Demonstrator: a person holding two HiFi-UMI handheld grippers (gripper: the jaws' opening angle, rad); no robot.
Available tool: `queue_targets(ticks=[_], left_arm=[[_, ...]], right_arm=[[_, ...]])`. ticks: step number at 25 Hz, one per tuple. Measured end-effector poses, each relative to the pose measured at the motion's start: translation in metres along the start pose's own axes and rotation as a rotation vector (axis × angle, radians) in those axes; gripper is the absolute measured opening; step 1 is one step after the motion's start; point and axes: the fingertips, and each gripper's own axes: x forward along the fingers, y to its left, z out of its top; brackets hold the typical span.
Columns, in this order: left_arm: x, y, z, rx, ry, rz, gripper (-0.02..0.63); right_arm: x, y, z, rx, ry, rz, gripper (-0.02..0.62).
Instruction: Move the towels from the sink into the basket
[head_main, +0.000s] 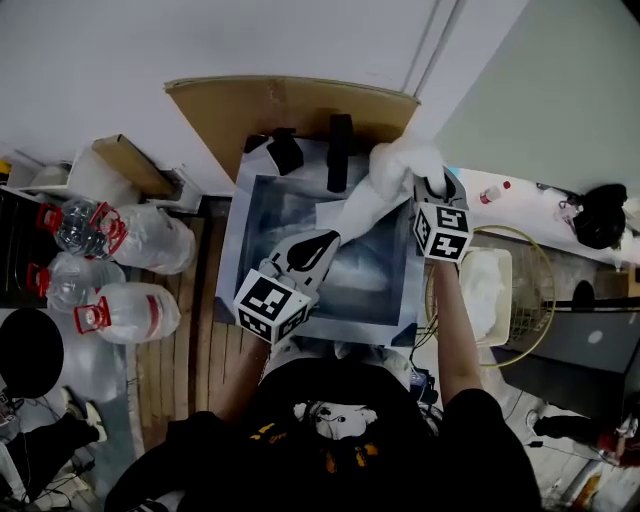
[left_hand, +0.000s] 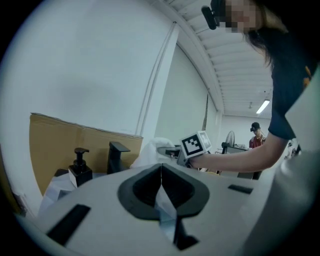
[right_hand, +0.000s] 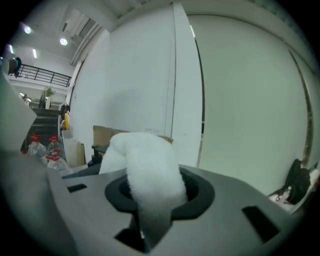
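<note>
Left gripper (head_main: 325, 243) hovers over the sink's (head_main: 240, 250) near half, jaws closed, seemingly empty; the basket (head_main: 535, 295) waits beside its right edge; at the far right corner, right gripper (head_main: 432, 185) clamps the towel (head_main: 390, 170), raised clear for carrying.

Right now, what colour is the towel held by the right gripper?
White, plain with no pattern. The towel shows best in the right gripper view.

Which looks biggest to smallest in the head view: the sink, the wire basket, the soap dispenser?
1. sink
2. wire basket
3. soap dispenser
The basket may sit farther away, so its true size is unsure.
</note>
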Motion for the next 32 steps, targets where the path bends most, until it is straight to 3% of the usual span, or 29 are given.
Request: queue_targets(ticks=[12, 32], left_arm=[[0.050, -0.068, 0.014, 0.047, -0.014, -0.128, 0.008], [0.144, -0.252, 0.006, 0.121, 0.030, -0.440, 0.008]], right_arm=[[-0.110, -0.065, 0.060, -0.023, -0.193, -0.075, 0.118], [-0.312, -0.235, 0.072, -0.007, -0.334, -0.363, 0.118]])
